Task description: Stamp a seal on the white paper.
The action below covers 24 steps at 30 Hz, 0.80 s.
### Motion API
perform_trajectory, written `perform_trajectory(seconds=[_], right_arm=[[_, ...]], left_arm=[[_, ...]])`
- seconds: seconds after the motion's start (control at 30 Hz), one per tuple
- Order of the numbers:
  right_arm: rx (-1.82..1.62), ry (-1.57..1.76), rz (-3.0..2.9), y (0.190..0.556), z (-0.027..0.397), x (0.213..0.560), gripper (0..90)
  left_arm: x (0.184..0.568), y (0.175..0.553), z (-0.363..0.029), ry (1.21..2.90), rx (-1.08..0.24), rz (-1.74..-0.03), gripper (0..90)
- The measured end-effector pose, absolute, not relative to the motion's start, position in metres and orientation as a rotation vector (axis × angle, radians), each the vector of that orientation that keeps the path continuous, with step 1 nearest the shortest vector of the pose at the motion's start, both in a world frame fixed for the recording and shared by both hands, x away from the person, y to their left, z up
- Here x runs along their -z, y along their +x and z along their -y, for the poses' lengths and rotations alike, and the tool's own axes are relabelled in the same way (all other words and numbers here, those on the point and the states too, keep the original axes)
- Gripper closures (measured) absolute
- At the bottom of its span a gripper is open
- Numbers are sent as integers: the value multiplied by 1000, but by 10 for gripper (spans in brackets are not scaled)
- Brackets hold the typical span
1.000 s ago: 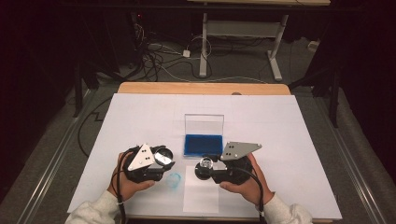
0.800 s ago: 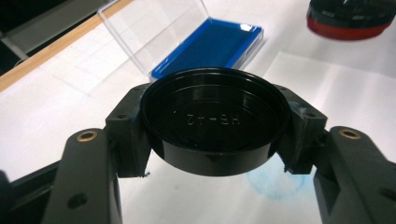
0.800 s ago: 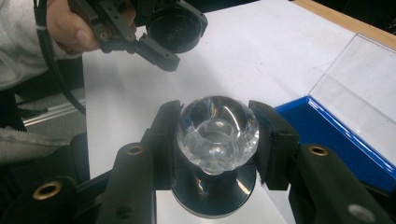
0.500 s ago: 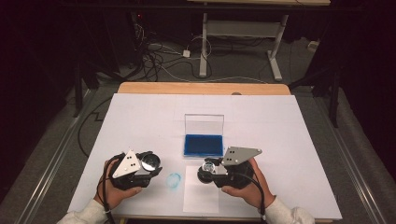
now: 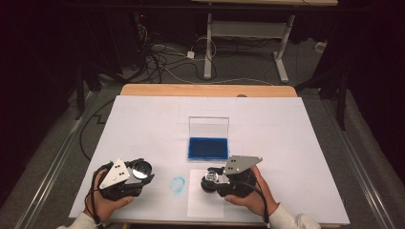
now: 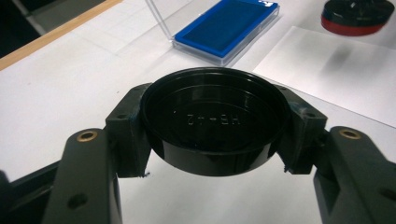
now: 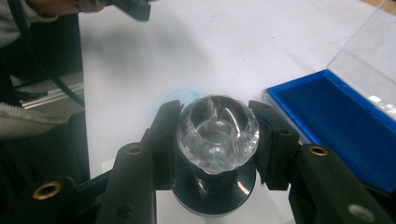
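My left gripper [image 5: 138, 174] sits near the front-left of the white table [image 5: 143, 124], and its jaws are clamped on a round black cap [image 6: 215, 119] — in the left gripper view the pads press on either side of its rim, and I can read raised lettering on its inside face, so the hollow side is turned toward the camera. In the high view the cap shows as a pale disc at the gripper's tip.

My right gripper [image 5: 212, 179] is at the front, right of centre, over a white sheet of paper [image 5: 203, 202]. It is closed on the clear faceted knob of a stamp [image 7: 217, 133]; in the right gripper view the knob sits squeezed between the two pads, with the stamp's dark round body below it, standing upright above the paper.

Between the two grippers, on the table just left of the paper, is a faint round blue smudge [image 5: 177, 184]. Just behind the paper lies a blue ink pad [image 5: 208, 148] in its clear case, the lid [image 5: 208, 127] standing open and upright at the far edge.
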State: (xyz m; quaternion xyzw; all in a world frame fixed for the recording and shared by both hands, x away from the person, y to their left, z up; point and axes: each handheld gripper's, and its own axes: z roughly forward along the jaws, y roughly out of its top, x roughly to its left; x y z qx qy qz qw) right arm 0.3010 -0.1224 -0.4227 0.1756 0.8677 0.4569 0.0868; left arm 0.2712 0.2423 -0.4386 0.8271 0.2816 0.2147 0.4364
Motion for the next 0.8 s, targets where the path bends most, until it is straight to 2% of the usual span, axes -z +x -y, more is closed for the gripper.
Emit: perform_trajectory(seconds=[0.8], right_arm=[[-1276, 496, -2661, 302, 111, 444, 566]], left_arm=[[443, 269, -243, 2114, -537, -669, 365]])
